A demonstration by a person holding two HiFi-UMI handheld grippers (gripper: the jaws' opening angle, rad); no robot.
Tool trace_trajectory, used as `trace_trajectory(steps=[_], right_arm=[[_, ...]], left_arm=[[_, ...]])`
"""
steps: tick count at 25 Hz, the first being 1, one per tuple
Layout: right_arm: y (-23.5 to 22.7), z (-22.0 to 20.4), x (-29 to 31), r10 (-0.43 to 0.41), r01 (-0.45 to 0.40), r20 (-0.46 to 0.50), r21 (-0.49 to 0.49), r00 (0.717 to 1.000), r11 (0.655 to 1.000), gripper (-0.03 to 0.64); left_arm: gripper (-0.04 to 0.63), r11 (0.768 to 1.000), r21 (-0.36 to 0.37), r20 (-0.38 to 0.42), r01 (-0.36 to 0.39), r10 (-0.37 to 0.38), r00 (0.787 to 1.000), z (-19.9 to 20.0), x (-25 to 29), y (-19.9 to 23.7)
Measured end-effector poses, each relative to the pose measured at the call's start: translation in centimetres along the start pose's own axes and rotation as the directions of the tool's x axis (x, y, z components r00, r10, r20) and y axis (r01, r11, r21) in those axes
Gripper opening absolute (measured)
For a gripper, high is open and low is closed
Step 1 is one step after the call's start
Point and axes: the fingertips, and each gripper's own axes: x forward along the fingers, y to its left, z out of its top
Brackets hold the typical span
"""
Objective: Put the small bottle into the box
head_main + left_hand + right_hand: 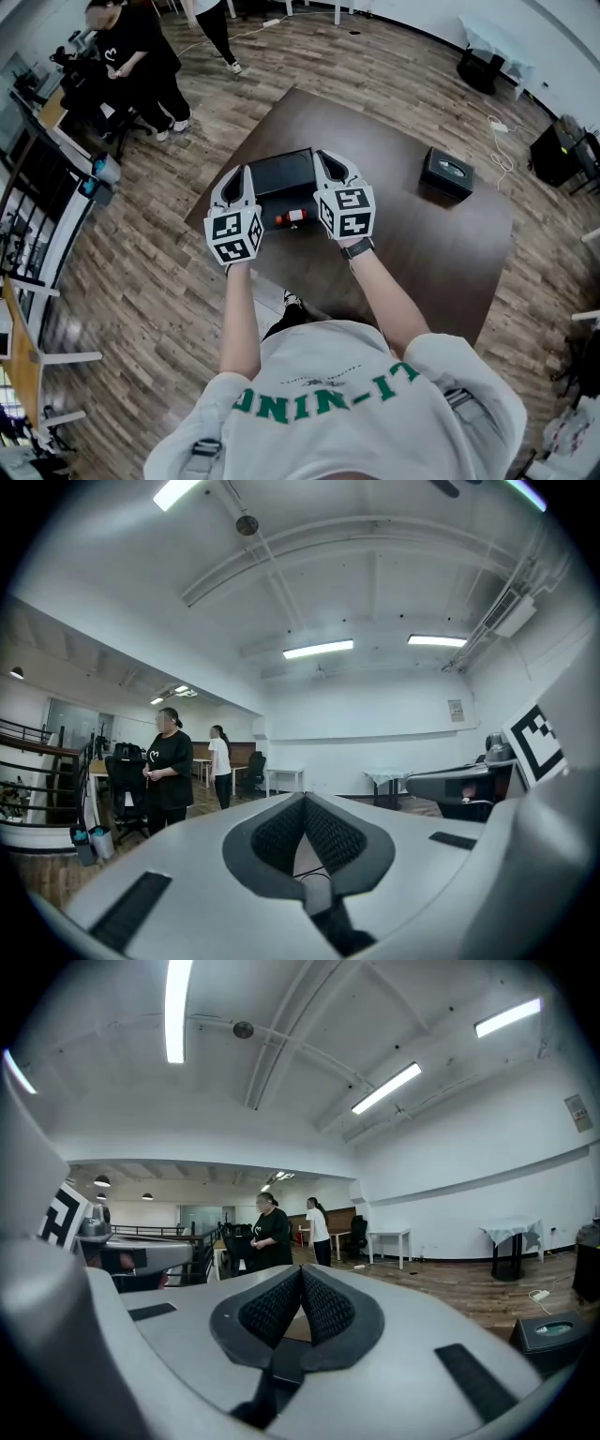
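Note:
The small bottle [291, 217], white with a red part, lies on its side on the dark table [412, 244], just in front of the black box [281, 172]. My left gripper [243, 174] is to the left of the box and the bottle. My right gripper [324, 157] is to their right. Both point away from me and stand level above the table. In the left gripper view the left gripper [303, 797] has its pads pressed together with nothing between them. The right gripper [300, 1269] looks the same in its own view. Neither gripper view shows the bottle.
A dark tissue box [446, 172] stands on the table at the right, also seen as the tissue box [553, 1330] low in the right gripper view. Two people [141, 56] stand on the wooden floor beyond the table's far left corner, beside a railing and desks.

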Motion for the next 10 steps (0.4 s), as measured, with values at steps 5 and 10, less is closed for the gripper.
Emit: trace_trajectory(steps=[5,10], right_arm=[[0.1,-0.7,1.2,0.004,-0.004,-0.015,-0.005,1.0,1.0,0.015],[0.2,-1.6,3.2,0.007,-0.007,-0.027,-0.022,1.0,1.0,0.015]], left_arm=[[0.012,1.0,-0.002,-0.003,0.004,-0.004,1.0,-0.4,1.1,0.7],[0.012,1.0,-0.005,-0.012,0.012,-0.012,1.0,-1.5,2.7,2.0]])
